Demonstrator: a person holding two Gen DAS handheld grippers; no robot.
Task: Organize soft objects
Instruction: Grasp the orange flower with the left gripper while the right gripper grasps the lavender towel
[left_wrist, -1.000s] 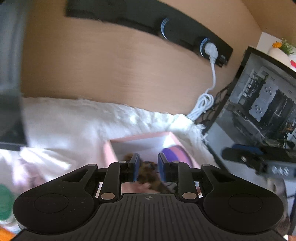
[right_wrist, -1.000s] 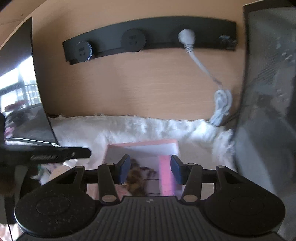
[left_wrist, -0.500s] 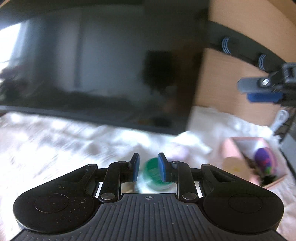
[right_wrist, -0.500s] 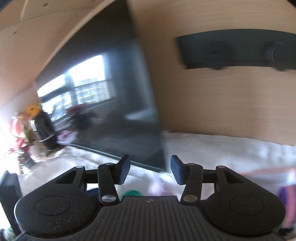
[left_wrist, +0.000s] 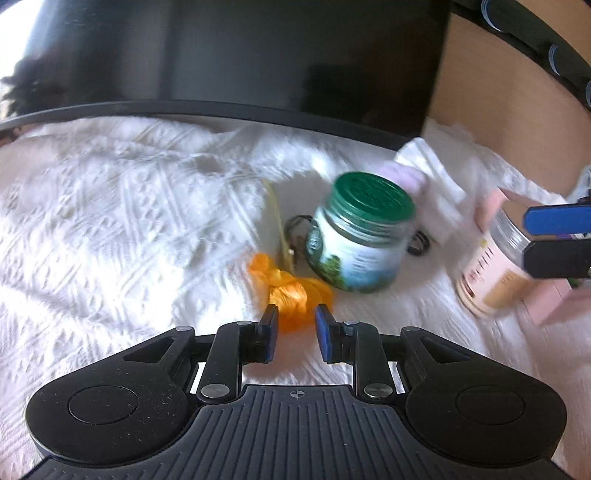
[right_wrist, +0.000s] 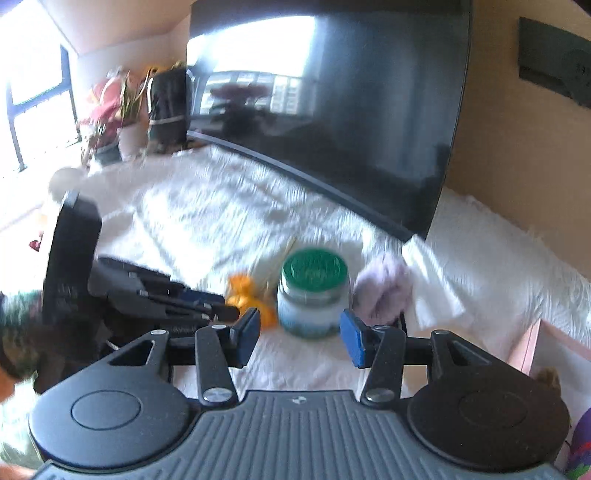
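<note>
Both cameras have swung away from the pink box toward the dark monitor (left_wrist: 236, 55), and the left gripper (left_wrist: 293, 334) has dropped closer to the white textured cloth (left_wrist: 110, 229). Its jaws stand apart with nothing between the pads; the orange soft scrunchie (left_wrist: 286, 291) lies on the cloth just ahead of the tips. Landmark: the green-lidded jar (left_wrist: 360, 236), upright on the cloth. The scrunchie sits just left of and nearer than the jar. A pale stick (left_wrist: 281, 229) and a dark cord (left_wrist: 295, 230) lie against the jar's left side. Behind the jar to its right are a lilac fluffy piece (right_wrist: 382, 286) and a folded white tissue (left_wrist: 432, 184). Further right stands a peach container (left_wrist: 493, 266), touching the pink box (right_wrist: 532, 341). The right gripper (right_wrist: 299, 334) hovers with jaws wide apart and empty, the jar directly ahead between its tips, blocking a straight line to the lilac piece. In the right wrist view the left gripper lies left of the jar, beside the scrunchie.
</note>
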